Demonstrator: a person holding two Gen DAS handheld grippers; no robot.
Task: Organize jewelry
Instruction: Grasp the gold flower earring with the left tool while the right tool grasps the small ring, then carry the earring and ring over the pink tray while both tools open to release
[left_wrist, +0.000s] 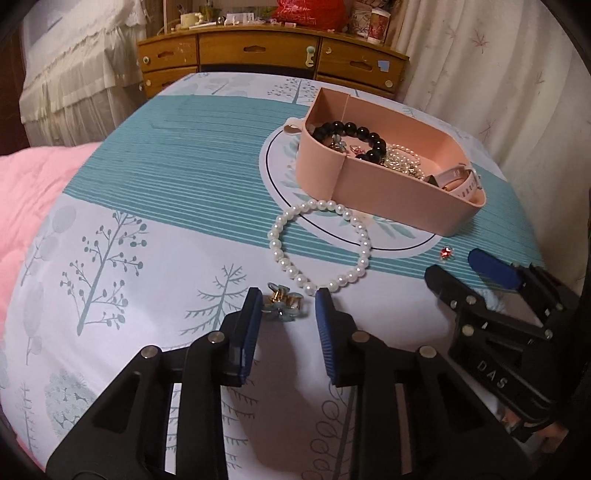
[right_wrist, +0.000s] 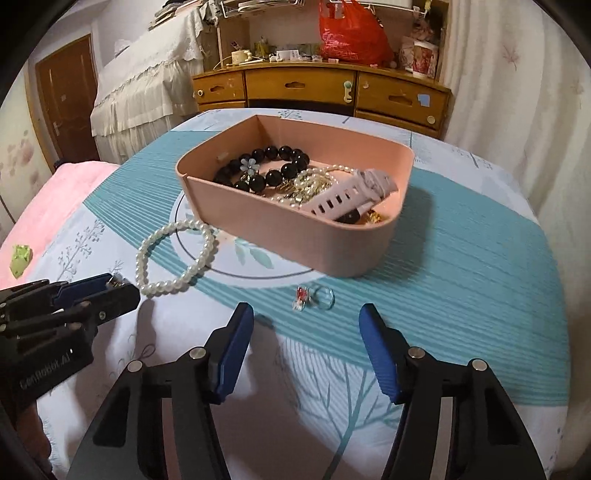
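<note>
A pink organizer box (right_wrist: 295, 236) sits toward the far right of the bed (right_wrist: 480, 258), on its tree-print cover, holding one black bead bracelet (right_wrist: 273, 162), a tangle of small pearls and gold chain, and one pale watch strap (right_wrist: 354, 192). Three pieces lie loose on the cover: one pearl bracelet (left_wrist: 319, 245) touching the box's near left wall, one blue flower clip (left_wrist: 282, 301), and one red-stone ring (right_wrist: 314, 295) just before the box's near wall. The left claw (left_wrist: 286, 310) is spread, with the clip between its fingertips, against the left pad. The right claw (right_wrist: 306, 325) is spread wide, the ring just ahead of it. Open cover stretches left toward the pink blanket (left_wrist: 33, 206); a wooden dresser (right_wrist: 321, 88) stands beyond the far edge.
</note>
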